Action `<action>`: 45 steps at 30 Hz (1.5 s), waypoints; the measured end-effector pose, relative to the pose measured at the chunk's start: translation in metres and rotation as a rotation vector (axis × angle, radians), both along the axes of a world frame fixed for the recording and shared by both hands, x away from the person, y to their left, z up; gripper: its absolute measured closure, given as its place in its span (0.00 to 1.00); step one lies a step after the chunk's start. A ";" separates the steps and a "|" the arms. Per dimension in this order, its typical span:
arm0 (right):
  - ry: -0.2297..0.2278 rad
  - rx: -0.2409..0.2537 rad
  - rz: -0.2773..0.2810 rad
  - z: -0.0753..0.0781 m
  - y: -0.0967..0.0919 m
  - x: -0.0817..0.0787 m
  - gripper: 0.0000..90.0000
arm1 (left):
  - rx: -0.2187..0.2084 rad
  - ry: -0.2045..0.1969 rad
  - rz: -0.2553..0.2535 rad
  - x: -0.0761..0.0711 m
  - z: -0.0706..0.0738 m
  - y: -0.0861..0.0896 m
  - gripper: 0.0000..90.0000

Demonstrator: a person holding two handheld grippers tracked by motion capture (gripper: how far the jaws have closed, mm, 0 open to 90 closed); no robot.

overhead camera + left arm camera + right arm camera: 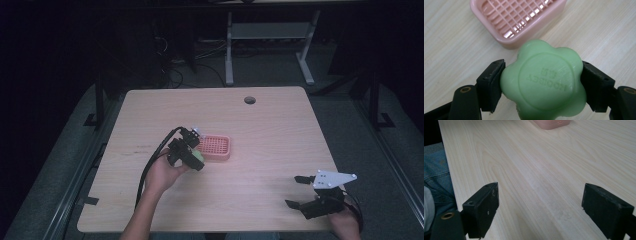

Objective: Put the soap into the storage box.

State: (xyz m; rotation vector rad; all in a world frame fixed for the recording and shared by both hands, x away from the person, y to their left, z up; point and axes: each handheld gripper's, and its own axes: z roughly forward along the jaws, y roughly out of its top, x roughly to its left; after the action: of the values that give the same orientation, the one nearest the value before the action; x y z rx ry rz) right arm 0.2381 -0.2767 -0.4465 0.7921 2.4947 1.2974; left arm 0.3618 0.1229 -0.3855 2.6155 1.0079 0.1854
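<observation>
Two grippers are working over the pale wood-grain table [260, 125]; the left gripper [541, 82] is clamping a green flower-shaped soap [544, 82] between its black jaws, one flat pad pressing on each side of the lobed bar, so the bar is sitting level with its stamped face turned toward the camera; that sideways grip is likely leaving the underside free for setting down. The soap is hanging just beside the near rim of the pink soap dish [516, 17], which is resting near the middle of the table, slightly toward its left edge; in the high view the left gripper [192, 150] is hovering at the dish's [215, 147] left end. The soap is looking smooth, waxy and rounded, with raised lettering inside an oval border; the dish is looking like glossy moulded plastic, a rounded rectangle with a slatted grid floor for draining. The right gripper [305, 192] is waiting near the table's near right corner, well apart from the dish; its jaws are standing wide open and holding nothing, with bare wood showing between the matte black pads [482, 207], probably parked out of the way while the left one is doing the placing.
</observation>
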 end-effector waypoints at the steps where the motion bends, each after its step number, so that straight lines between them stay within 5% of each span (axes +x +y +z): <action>1: 0.000 -0.001 0.000 0.000 0.000 0.000 0.15 | 0.007 0.001 -0.008 0.001 0.001 -0.001 0.30; 45: 0.005 0.000 -0.003 0.000 0.000 0.000 0.15 | -0.013 0.016 -0.012 0.052 0.013 -0.028 0.30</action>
State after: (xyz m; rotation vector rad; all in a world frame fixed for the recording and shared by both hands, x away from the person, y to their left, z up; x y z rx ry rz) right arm 0.2379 -0.2766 -0.4469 0.8000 2.4968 1.2956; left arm 0.4136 0.0945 -0.3723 2.6151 0.9952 0.1546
